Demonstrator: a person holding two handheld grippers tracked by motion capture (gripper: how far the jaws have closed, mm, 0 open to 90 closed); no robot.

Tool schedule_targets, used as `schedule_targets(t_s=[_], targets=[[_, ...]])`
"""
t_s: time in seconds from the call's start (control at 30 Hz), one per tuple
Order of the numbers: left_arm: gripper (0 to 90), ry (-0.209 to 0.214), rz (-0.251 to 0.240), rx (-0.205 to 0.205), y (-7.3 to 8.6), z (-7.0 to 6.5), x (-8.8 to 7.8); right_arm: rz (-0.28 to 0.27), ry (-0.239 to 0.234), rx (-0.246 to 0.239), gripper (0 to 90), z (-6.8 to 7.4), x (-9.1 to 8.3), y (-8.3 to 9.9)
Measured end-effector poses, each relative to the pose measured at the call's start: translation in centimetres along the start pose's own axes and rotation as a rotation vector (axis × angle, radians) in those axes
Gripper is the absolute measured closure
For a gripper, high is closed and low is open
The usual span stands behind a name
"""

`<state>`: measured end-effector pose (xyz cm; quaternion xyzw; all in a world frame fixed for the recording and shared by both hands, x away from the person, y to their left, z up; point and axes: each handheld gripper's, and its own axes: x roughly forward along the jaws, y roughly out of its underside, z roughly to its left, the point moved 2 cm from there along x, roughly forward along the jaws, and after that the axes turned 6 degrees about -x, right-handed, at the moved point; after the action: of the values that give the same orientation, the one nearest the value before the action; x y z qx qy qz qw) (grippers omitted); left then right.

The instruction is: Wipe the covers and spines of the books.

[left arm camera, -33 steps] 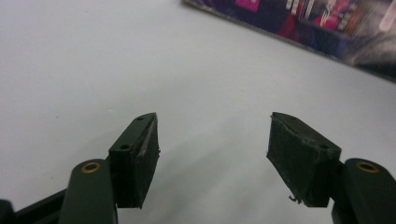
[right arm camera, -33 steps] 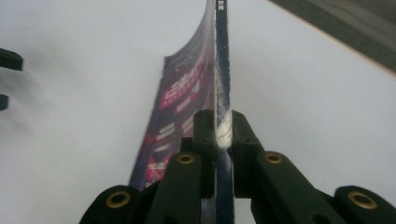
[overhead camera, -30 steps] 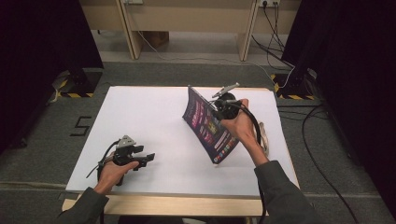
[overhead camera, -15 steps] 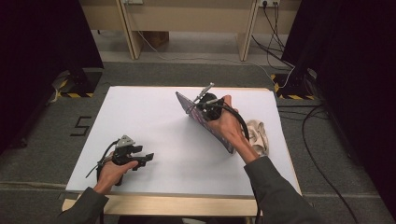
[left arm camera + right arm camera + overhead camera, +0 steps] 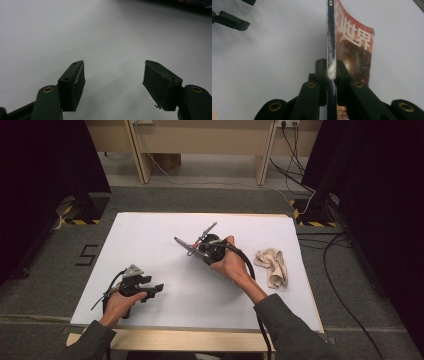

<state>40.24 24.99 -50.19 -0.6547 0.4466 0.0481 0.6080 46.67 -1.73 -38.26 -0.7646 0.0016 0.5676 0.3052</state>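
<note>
R claw (image 5: 331,75) clamps magazine (image 5: 352,47) by spine edge, mag lifted over surface (image 5: 165,227) mid, a bit twd right edge. L claw (image 5: 113,82) wide, empty, near front-left corner. Judgement: lower mag flat & slow, keep grip till cover rests. Avoid cloth (image 5: 271,265) by right edge.

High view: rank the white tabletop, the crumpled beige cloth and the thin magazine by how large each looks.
1. White tabletop, largest by far.
2. Crumpled beige cloth.
3. Thin magazine, seen nearly edge-on in the right gripper, so it looks smallest; that angle hides its real size.
</note>
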Motion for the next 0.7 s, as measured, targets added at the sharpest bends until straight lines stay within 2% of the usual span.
schedule_targets(t_s=[0.27, 0.4, 0.53, 0.7], targets=[[33.2, -0.004, 0.002, -0.006, 0.0, 0.2, -0.1, 0.017, -0.052, -0.001, 83.5, 1.6, 2.5, 0.6], [33.2, -0.007, 0.005, -0.005, 0.0, 0.3, -0.2, 0.018, -0.082, 0.021, 82.8, 2.2, 3.7, 1.1], [33.2, -0.008, 0.006, -0.005, 0.0, 0.3, -0.2, 0.011, -0.101, 0.015, 80.8, 2.8, 4.4, 1.4], [33.2, -0.01, 0.003, -0.001, 0.0, 0.2, -0.1, 0.01, -0.121, 0.038, 77.3, 3.5, 5.2, 1.6]])
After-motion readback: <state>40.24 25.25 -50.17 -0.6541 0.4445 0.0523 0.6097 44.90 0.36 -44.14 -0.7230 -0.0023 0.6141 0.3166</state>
